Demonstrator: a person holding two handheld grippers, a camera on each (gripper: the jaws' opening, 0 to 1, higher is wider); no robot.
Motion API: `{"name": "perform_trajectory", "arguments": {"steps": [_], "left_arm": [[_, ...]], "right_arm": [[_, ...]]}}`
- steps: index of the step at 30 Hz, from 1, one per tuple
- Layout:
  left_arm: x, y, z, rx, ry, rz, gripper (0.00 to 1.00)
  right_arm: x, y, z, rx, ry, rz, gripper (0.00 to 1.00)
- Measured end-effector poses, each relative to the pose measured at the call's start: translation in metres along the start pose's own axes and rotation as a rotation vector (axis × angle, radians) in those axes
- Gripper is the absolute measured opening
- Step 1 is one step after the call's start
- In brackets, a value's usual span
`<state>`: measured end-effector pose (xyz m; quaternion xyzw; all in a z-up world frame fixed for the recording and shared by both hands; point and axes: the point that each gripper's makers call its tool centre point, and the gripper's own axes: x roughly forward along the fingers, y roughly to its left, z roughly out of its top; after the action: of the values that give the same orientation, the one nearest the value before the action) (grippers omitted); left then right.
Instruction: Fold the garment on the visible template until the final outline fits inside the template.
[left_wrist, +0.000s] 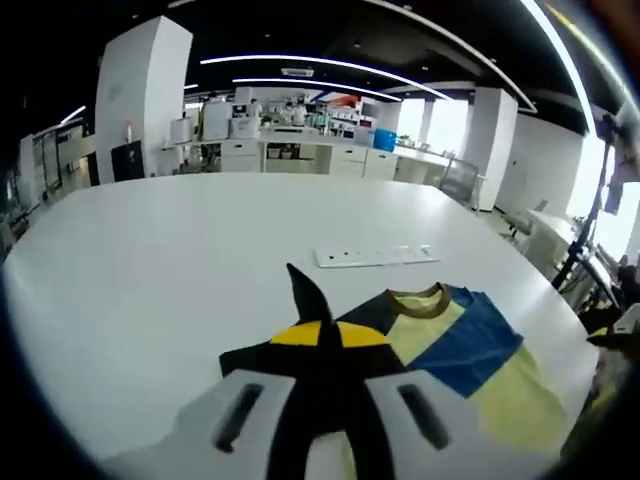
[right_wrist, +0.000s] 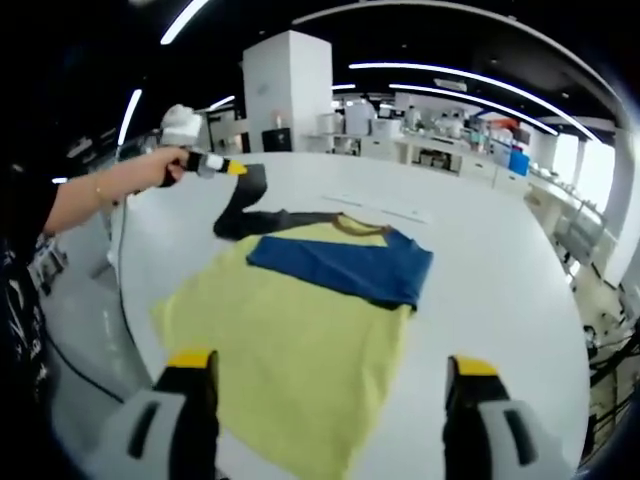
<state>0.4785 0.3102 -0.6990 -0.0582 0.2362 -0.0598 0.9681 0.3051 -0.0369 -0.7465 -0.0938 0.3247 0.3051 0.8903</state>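
In the left gripper view, the left gripper (left_wrist: 322, 335) is pinching the black sleeve (left_wrist: 308, 300) of the shirt (left_wrist: 470, 350) tight between its closed jaws and lifting it off the white table (left_wrist: 150, 270). A white strip (left_wrist: 377, 256) is lying just past the collar. In the right gripper view, the right gripper (right_wrist: 330, 385) is hanging over the yellow part of the shirt (right_wrist: 300, 340) with its jaws wide apart, holding nothing. The blue sleeve (right_wrist: 345, 265) is already lying folded across the chest. The left gripper (right_wrist: 215, 165) is holding the black sleeve (right_wrist: 245, 200) up at the far side. I think it should carry that sleeve gently across and lay it flat, without dragging the shirt.
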Motion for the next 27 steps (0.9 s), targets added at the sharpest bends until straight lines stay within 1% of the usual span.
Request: {"name": "perform_trajectory", "arguments": {"steps": [3, 7, 13, 15, 17, 21, 27], "left_arm": [[0.006, -0.012, 0.006, 0.0, -0.012, -0.018, 0.01], [0.012, -0.032, 0.009, -0.008, -0.015, -0.056, 0.01], [0.02, -0.054, 0.011, -0.004, -0.015, -0.093, 0.01], [0.024, -0.066, 0.011, -0.011, -0.015, -0.112, 0.01], [0.027, -0.073, 0.011, -0.01, -0.013, -0.123, 0.01], [0.033, -0.093, 0.01, 0.005, -0.012, -0.151, 0.01], [0.042, -0.121, 0.008, 0.004, -0.013, -0.206, 0.01]], "right_arm": [[0.0, 0.0, -0.001, 0.003, 0.001, 0.001, 0.95], [-0.002, -0.001, -0.001, 0.004, -0.002, -0.005, 0.95], [-0.003, -0.003, -0.003, 0.011, 0.0, -0.01, 0.95], [-0.003, -0.002, -0.004, 0.017, -0.003, -0.003, 0.96], [-0.003, -0.001, -0.004, 0.02, -0.002, -0.003, 0.96], [-0.003, -0.001, -0.005, 0.019, 0.003, -0.003, 0.96], [-0.004, -0.006, -0.008, 0.028, 0.011, -0.015, 0.96]]}}
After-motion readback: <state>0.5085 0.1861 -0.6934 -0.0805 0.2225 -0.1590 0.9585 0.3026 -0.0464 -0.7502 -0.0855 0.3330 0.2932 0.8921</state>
